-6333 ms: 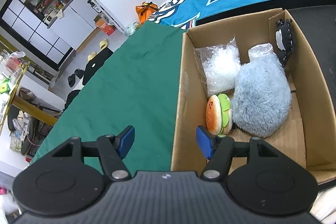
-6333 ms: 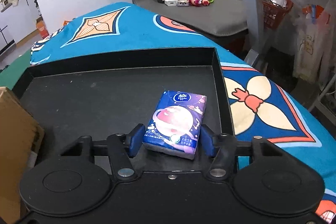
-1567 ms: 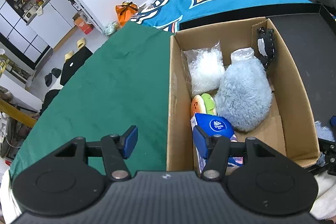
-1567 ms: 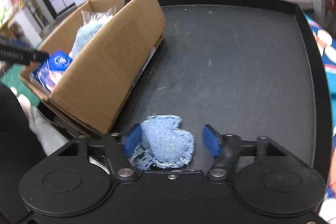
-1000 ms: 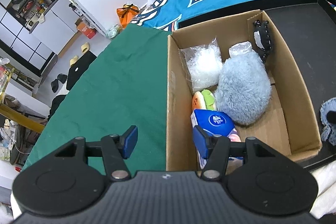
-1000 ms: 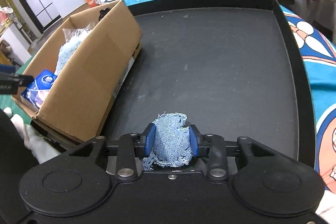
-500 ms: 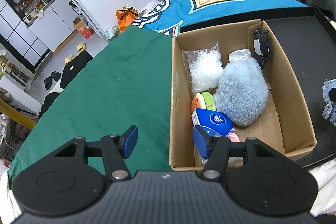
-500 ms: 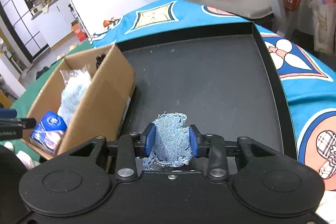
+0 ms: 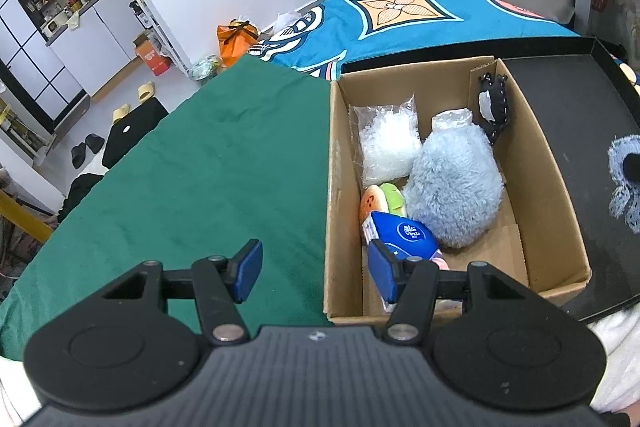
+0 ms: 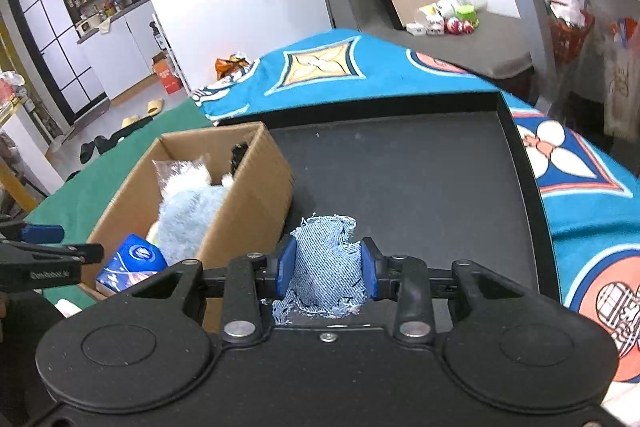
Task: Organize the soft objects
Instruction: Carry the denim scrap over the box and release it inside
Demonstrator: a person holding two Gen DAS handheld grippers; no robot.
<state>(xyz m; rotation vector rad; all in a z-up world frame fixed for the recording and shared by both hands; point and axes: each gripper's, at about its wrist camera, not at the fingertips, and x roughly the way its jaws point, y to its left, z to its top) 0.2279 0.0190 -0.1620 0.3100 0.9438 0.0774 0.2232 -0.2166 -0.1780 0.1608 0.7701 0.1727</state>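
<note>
A worktop draped in green cloth [image 9: 208,163] and a blue patterned cloth [image 10: 328,75] filled the view, with a kitchen-like room and white cabinets behind. On it lay a black tray [image 10: 400,163], with an open cardboard box [image 10: 256,195] at its left end.

A second before, the right gripper [image 10: 327,269] had sat low over the tray with its jaws already clamped on the denim scrap [image 10: 326,267]; now it was higher, the scrap lifted clear of the tray floor and pinched between the blue pads. That suggested the pickup was done and the carry to the box was the step in hand. The left gripper [image 9: 314,269] had barely shifted: spread and empty, it hovered astride the box's near left wall.

Inside the box were a fluffy blue plush [image 9: 454,187], a clear bag of white filling [image 9: 386,143], a burger toy [image 9: 380,201], a tissue pack [image 9: 404,239] and a black item [image 9: 494,109] against the far right wall. Free floor showed only in the near right corner. The box's right wall stood between the scrap and that spot, so the scrap would likely need to clear its rim.
</note>
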